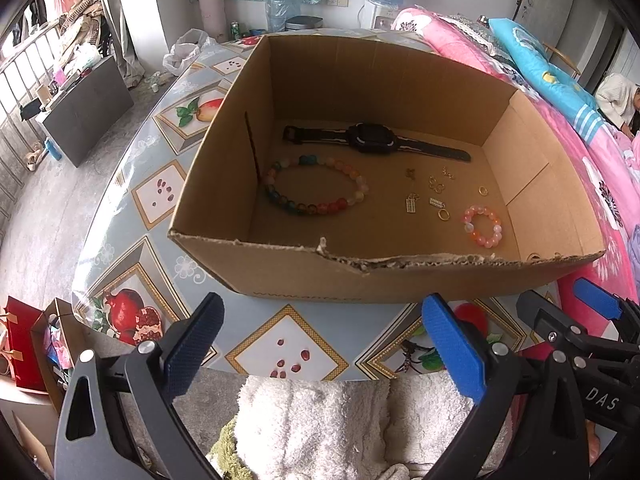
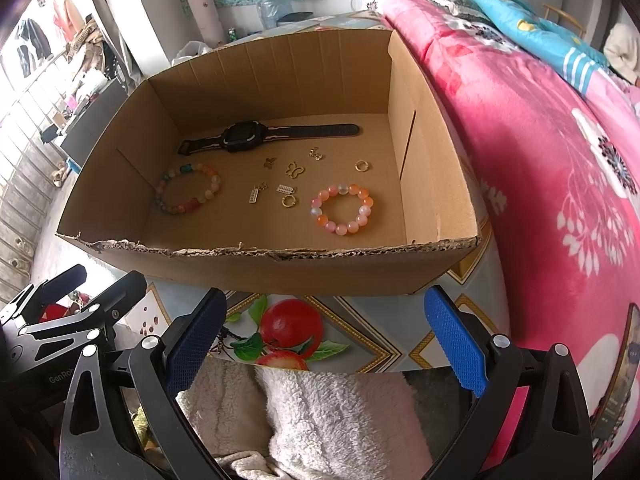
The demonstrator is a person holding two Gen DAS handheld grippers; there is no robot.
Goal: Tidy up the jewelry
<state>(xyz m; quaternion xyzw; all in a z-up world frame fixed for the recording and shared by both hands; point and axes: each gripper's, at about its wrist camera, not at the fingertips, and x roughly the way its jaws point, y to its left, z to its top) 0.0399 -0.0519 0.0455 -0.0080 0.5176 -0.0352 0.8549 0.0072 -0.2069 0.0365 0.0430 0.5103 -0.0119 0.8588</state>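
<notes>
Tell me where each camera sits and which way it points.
Left wrist: on the left claw, facing forward over the table into the cardboard box; its open fingers and the right claw show.
Right wrist: on the right claw, same direction; the left claw shows.
Shared: box, watch, bead bracelets.

A fruit-patterned tabletop (image 1: 288, 344) stands beside a pink floral bed (image 2: 540, 168), with a grey floor (image 1: 48, 216) and white wall (image 1: 256, 12) beyond.

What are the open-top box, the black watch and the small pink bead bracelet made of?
Open-top brown box: corrugated cardboard, matte, fluting visible along the torn rim. Black watch: probably plastic case, rubbery matte strap. Small pink bead bracelet: glossy translucent beads, glass or stone; unclear.
</notes>
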